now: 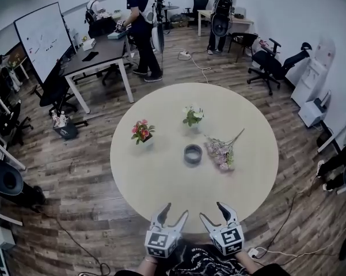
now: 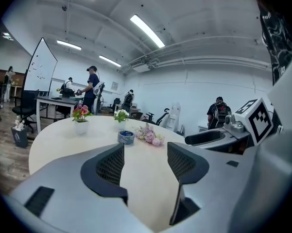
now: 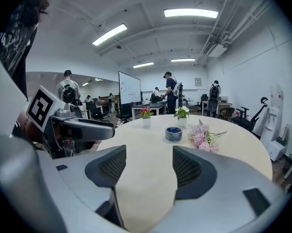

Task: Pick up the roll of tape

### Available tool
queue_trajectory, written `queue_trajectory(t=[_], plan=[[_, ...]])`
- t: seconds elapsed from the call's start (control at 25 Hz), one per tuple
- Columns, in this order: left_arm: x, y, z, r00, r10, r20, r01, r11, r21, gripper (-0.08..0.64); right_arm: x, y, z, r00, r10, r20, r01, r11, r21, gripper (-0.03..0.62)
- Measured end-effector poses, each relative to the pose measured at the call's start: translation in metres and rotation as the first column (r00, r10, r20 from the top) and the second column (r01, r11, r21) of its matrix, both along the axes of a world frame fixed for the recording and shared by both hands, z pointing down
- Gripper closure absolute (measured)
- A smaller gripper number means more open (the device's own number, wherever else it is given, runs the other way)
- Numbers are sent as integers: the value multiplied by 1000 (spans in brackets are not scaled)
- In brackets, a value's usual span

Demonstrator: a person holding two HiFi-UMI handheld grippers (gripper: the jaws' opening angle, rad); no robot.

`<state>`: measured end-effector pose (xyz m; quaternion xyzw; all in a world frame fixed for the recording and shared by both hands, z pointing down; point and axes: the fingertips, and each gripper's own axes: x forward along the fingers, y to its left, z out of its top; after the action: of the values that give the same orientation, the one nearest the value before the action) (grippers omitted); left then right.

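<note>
Nearest, my left gripper (image 1: 176, 210) and right gripper (image 1: 211, 210) gaped wide and empty at the table's (image 1: 155, 180) six o'clock edge. The roll of tape (image 1: 193, 153) lay flat near centre, with a bouquet (image 1: 220, 152) at its three o'clock. I judged it best to come in from six and straddle its wall.

A: What's cut off?
B: The person (image 1: 198, 263), at the bottom edge — only forearms and chest show.
A: Anything unreadable?
B: Whiteboard (image 1: 43, 39) writing — too small; the tape's (image 2: 126, 139) marks too.
</note>
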<state>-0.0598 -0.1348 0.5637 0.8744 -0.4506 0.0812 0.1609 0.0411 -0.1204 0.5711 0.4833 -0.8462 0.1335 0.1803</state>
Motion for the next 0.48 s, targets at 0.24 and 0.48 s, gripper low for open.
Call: queue_trajectory(t=[0.24,0.48], plan=[[-11,-27,2,998,57,20,-57,998,-9,261,-11,-27,1,999,51,9,-51,999,-13,301],[-11,-45,9,999,50,20,-49,998,-32,261,-10,-46,6,999,51,-4,-51,998,-34,301]])
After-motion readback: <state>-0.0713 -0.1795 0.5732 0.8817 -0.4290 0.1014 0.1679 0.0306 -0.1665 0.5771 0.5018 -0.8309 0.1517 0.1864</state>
